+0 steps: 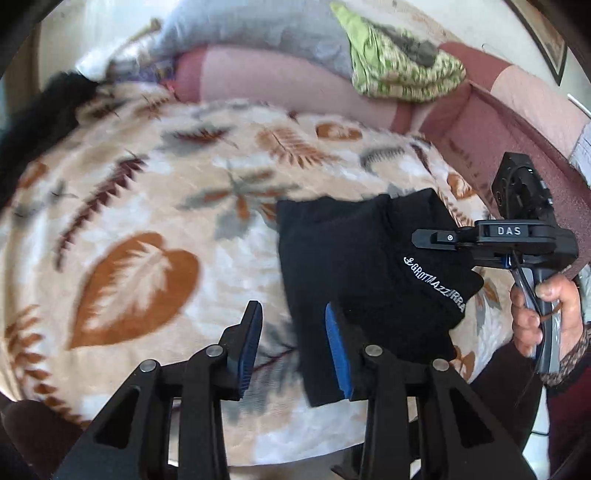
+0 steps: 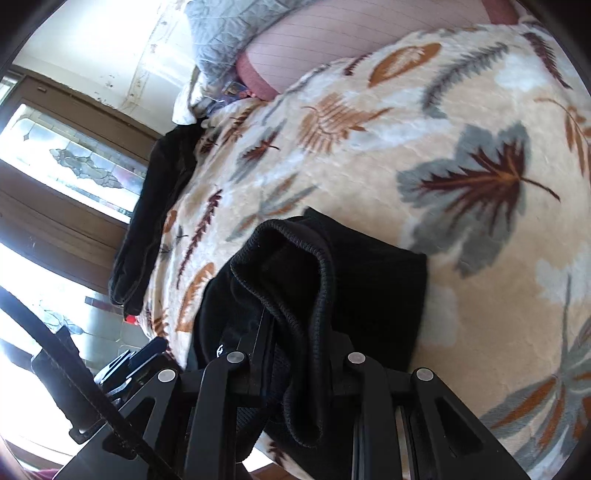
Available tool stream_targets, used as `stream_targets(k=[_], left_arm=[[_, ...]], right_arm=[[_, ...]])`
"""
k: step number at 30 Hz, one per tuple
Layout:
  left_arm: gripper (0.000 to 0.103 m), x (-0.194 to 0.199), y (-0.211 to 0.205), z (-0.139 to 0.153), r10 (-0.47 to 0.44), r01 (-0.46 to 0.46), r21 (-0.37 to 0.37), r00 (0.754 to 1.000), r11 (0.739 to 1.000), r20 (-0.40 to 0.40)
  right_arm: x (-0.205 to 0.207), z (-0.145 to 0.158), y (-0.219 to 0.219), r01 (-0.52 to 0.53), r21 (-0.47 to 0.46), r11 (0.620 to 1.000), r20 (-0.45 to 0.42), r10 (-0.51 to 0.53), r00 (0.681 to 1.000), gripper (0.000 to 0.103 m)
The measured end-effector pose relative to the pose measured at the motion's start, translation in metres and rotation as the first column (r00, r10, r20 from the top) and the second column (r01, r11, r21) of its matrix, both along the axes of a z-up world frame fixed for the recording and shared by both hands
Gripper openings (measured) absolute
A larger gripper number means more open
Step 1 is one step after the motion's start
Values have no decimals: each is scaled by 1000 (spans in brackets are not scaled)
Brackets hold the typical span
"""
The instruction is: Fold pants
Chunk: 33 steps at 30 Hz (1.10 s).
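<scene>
Black pants [image 1: 354,266] with white lettering lie folded into a small bundle on a leaf-patterned blanket [image 1: 155,192]. My left gripper [image 1: 293,343] is open, its blue pads just above the bundle's near left edge, holding nothing. My right gripper [image 1: 424,236] reaches in from the right over the bundle's far right corner. In the right wrist view the right gripper [image 2: 295,354] is shut on the pants' ribbed waistband [image 2: 314,280], which bunches up between the jaws; the fingertips are hidden by cloth.
Another black garment [image 2: 155,210] lies along the blanket's far left edge, also in the left wrist view [image 1: 40,122]. Pink bolster [image 1: 280,85], grey pillow [image 1: 251,33] and a green patterned cloth [image 1: 399,62] sit at the back. A pink sofa side [image 1: 517,122] runs along the right.
</scene>
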<state>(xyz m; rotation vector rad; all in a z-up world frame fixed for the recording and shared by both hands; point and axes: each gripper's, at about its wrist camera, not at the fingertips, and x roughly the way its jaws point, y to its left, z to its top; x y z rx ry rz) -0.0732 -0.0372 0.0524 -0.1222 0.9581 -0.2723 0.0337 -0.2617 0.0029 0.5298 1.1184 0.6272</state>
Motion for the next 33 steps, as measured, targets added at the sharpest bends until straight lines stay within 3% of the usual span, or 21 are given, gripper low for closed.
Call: stream_targets(k=[3, 10, 12, 15, 17, 19, 21, 24, 28, 33], left_arm=[[34, 8, -17, -13, -22, 22, -9, 999, 1000, -33], [40, 3, -42, -21, -75, 75, 25, 997, 997, -23], [42, 4, -45, -23, -75, 76, 37, 997, 996, -22], [44, 5, -45, -25, -74, 75, 29, 997, 997, -27], [47, 5, -45, -27, -71, 71, 27, 997, 997, -26], [49, 6, -45, -29, -63, 64, 18, 998, 998, -30], [51, 7, -44, -33, -54, 54, 6, 998, 999, -39], [55, 8, -42, -35, -43, 43, -4, 998, 999, -42], [60, 4, -39, -36, -37, 37, -3, 999, 999, -35], [69, -1, -37, -39, -40, 40, -6, 998, 999, -39]], right_arm=[[-1, -9, -10, 18, 16, 1000, -14, -18, 1000, 22], [-11, -21, -38, 55, 36, 998, -22, -55, 998, 23], [-13, -26, -45, 88, -8, 996, -34, -88, 996, 33], [-19, -27, -61, 165, -63, 984, -34, -168, 985, 39], [-26, -17, -74, 235, -57, 970, -1, -235, 972, 39], [-35, 2, -78, 277, -78, 958, 85, -271, 959, 39], [-42, 18, -72, 261, -32, 965, 146, -254, 956, 39], [-46, 24, -52, 189, 27, 982, 155, -191, 969, 39], [-53, 5, -22, 132, 30, 991, 112, -135, 985, 39], [-64, -28, -12, 150, 38, 988, 56, -152, 987, 39]])
